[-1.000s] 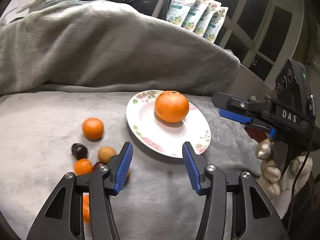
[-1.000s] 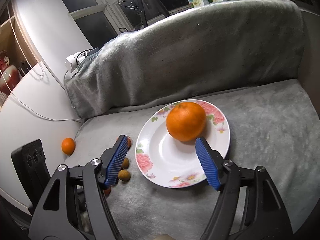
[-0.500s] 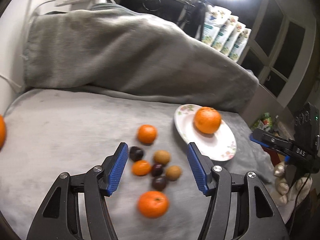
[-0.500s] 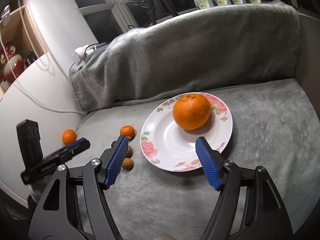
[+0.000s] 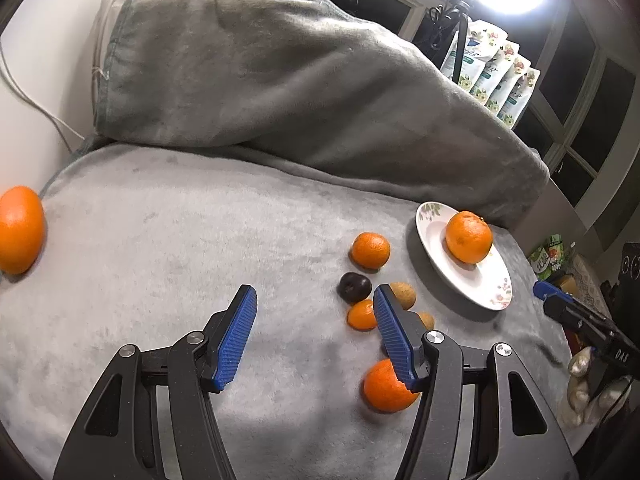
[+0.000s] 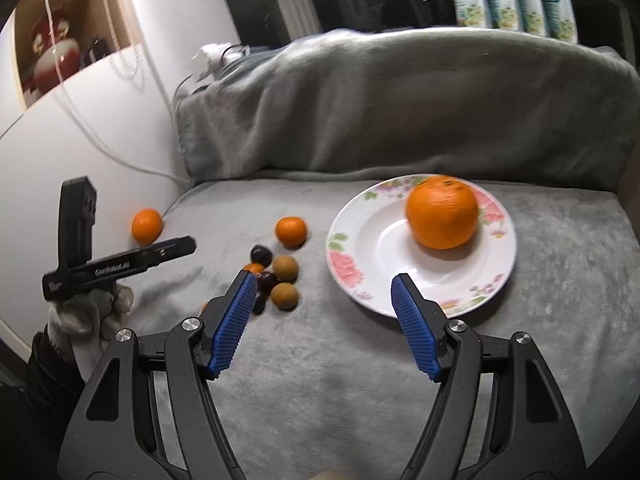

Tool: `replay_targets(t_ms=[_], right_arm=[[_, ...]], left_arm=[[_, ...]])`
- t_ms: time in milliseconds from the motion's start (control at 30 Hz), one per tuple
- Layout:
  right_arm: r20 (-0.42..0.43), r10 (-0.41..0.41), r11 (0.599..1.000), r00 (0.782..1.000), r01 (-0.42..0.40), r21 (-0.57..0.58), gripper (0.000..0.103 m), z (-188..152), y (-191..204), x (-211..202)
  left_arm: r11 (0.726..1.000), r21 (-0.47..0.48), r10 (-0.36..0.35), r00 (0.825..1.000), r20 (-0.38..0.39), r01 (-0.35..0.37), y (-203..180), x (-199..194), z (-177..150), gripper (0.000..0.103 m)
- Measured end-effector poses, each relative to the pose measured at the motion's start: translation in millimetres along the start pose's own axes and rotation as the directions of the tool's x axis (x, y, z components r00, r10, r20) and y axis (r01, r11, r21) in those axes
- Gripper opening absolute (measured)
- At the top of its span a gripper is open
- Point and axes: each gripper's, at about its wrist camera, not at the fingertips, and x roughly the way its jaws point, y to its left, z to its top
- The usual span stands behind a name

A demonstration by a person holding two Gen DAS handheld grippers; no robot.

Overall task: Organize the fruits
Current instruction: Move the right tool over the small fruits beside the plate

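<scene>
On the grey blanket (image 5: 168,240), a flowered plate (image 6: 360,240) carried one big orange (image 6: 442,216), and beside it lay a loose cluster of small oranges (image 5: 370,250), dark plums (image 5: 354,286) and what looked like brown kiwis (image 6: 285,268). The left tongs (image 5: 314,312), whose jaws had just been opening, stood spread over bare blanket beside that cluster, gripping nothing. The right tongs (image 6: 324,294) hung spread and empty before the plate's near rim.

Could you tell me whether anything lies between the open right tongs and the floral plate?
Nothing visible does: only bare grey blanket separates the right tongs from the white floral plate; the small fruits lie off to its left.
</scene>
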Motion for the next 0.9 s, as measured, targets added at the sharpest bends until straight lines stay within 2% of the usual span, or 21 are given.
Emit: replay_targets(t_ms=[233, 400, 533, 900], right_arm=[[-0.074, 0.038, 0.998, 0.997, -0.041, -0.041, 0.059, -10, 16, 21], [-0.123, 0.028, 0.998, 0.992, -0.034, -0.044, 0.056, -15, 22, 38], [-0.17, 0.027, 0.998, 0.985, -0.038, -0.059, 0.048, -17, 27, 52], [-0.22, 0.007, 0.996, 0.975, -0.027, -0.091, 0.031, -19, 35, 82]], left_arm=[[0.999, -0.004, -0.045, 0.999, -0.026, 0.045, 1, 9, -2, 0.058], [0.997, -0.002, -0.071, 0.996, -0.045, 0.071, -2, 20, 2, 0.05], [0.995, -0.006, -0.097, 0.993, -0.068, 0.097, -3, 29, 3, 0.044], [0.994, 0.0, -0.11, 0.988, -0.108, 0.111, -6, 49, 8, 0.038]])
